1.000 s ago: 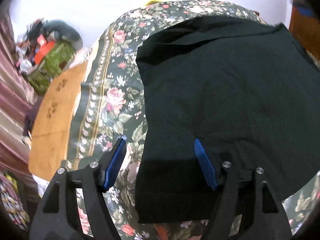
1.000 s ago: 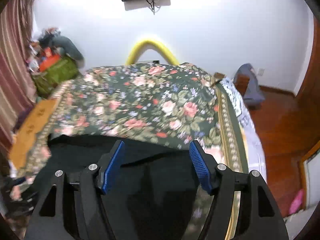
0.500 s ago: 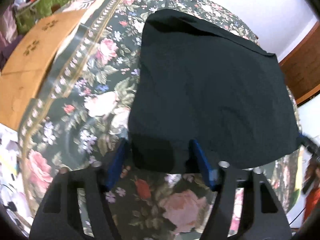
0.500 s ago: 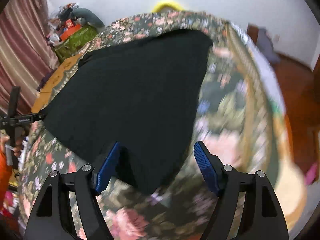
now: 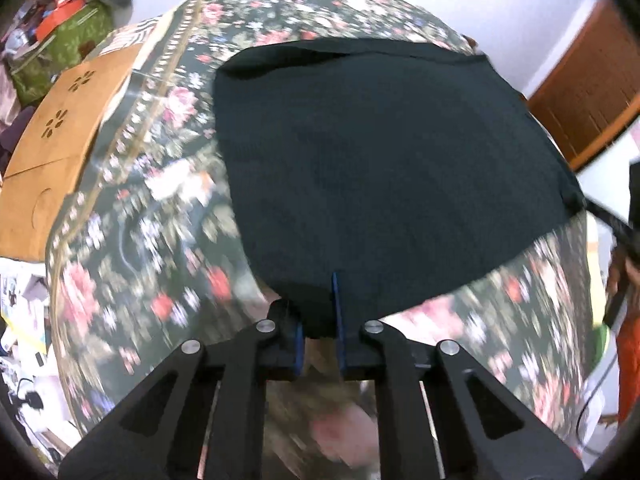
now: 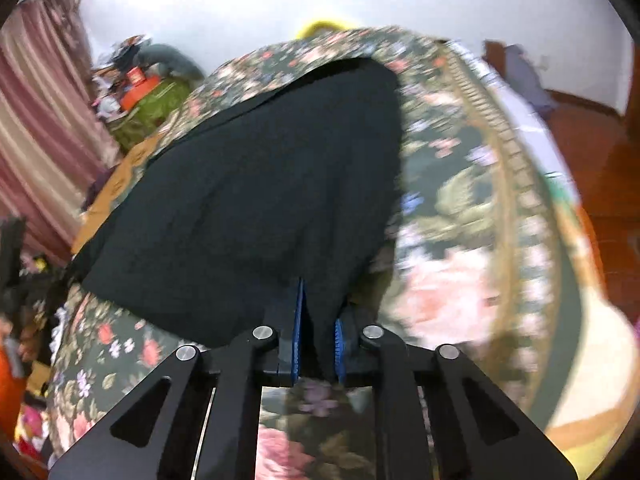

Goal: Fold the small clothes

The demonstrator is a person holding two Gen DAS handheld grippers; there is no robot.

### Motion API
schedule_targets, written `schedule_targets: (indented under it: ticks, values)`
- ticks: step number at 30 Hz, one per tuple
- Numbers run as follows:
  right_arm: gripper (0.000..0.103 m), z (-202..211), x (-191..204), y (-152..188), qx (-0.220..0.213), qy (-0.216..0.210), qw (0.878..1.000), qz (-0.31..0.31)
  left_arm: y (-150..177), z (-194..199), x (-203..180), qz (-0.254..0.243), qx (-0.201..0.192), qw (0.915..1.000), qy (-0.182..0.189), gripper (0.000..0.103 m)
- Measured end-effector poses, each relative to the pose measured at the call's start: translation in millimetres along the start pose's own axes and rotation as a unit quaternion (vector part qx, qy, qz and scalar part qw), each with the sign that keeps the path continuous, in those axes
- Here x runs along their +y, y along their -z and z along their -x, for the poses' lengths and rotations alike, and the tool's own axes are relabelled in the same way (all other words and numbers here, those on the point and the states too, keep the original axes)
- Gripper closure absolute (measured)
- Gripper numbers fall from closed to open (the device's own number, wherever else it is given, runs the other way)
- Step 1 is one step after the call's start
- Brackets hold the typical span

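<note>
The left gripper [image 5: 319, 320] is closing its jaws on the near corner of a black garment [image 5: 380, 168], and the dark cloth sits pinched between the blue pads [image 5: 335, 304]. From there the garment spreads flat and away over a floral bedspread [image 5: 132, 232], reaching up and to the right of the fingers. The right gripper [image 6: 318, 332] is closing too, with another near corner of the same black garment [image 6: 256, 200] caught between its blue pads [image 6: 298, 320]; here the cloth fans out ahead and to the left of the jaws. The floral bedspread [image 6: 460, 216] shows bare to the right of this gripper, with a patterned border running along its edge. Far left of the left gripper lies a brown cardboard box [image 5: 60, 136] with small cut-out marks, and beyond it a green bag [image 5: 60, 52] topped with red clutter. In the right wrist view a pink striped curtain [image 6: 36, 132] hangs far to the left, and wooden floor [image 6: 596, 148] lies far to the right. Much of both views is blurred, and no brand, label or writing can be read anywhere. At the right rim of the left wrist view a dark bar is visible, too unclear to name.
</note>
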State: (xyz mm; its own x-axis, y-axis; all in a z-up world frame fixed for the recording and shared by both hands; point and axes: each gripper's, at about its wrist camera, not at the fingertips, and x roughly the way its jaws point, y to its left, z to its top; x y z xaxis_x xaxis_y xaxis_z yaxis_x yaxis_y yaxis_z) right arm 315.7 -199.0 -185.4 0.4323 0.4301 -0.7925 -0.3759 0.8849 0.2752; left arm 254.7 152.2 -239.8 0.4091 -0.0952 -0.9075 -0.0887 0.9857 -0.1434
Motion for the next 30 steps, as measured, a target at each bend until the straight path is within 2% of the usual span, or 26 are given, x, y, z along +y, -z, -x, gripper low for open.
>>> schedule_targets:
  ticks: [1,2,4,9,12,13,17,20,23,25,30]
  values:
    - [0.077,4.2,-2.2,0.7,0.002,0.011,1.0,-0.006,7.5,4.0,-10.8,-0.009,0.002,1.0,-0.003,0.092]
    - [0.059,9.5,-3.0,3.8,0.004,0.016,1.0,-0.014,11.9,6.9,-17.9,-0.014,0.001,0.9999,-0.007,0.092]
    - [0.043,21.1,1.5,13.1,0.002,0.009,1.0,-0.015,21.6,16.3,-35.5,-0.026,-0.004,0.9996,-0.013,0.092]
    - [0.043,49.3,24.1,36.4,-0.011,-0.008,1.0,0.02,48.2,33.7,-81.0,-0.043,0.004,0.9983,0.038,0.092]
    - [0.043,57.7,35.9,48.6,-0.011,-0.034,0.999,0.024,60.8,42.8,-99.7,-0.051,-0.003,0.9978,0.042,0.086]
    - [0.043,59.7,40.4,52.3,-0.01,-0.046,0.999,0.022,63.9,46.5,-102.1,-0.052,-0.007,0.998,0.035,0.084]
    - [0.042,52.5,54.0,59.6,-0.004,-0.075,0.997,0.022,62.3,58.4,-90.4,-0.055,-0.018,0.9981,0.022,0.059]
    - [0.039,36.3,62.2,59.6,-0.002,-0.082,0.996,0.023,57.2,75.3,-70.4,-0.053,-0.053,0.9972,-0.012,0.041]
    - [0.039,17.5,68.0,64.0,0.011,-0.09,0.996,0.004,45.5,85.8,-47.2,-0.045,-0.088,0.9932,-0.063,0.037]
    - [0.039,-1.3,63.4,62.6,0.02,-0.1,0.994,-0.025,30.4,82.0,-32.8,-0.041,-0.096,0.9916,-0.077,0.033]
    - [0.039,-17.7,58.7,59.2,0.002,-0.108,0.993,-0.057,-13.8,41.9,-13.6,-0.067,-0.085,0.9875,-0.114,0.03]
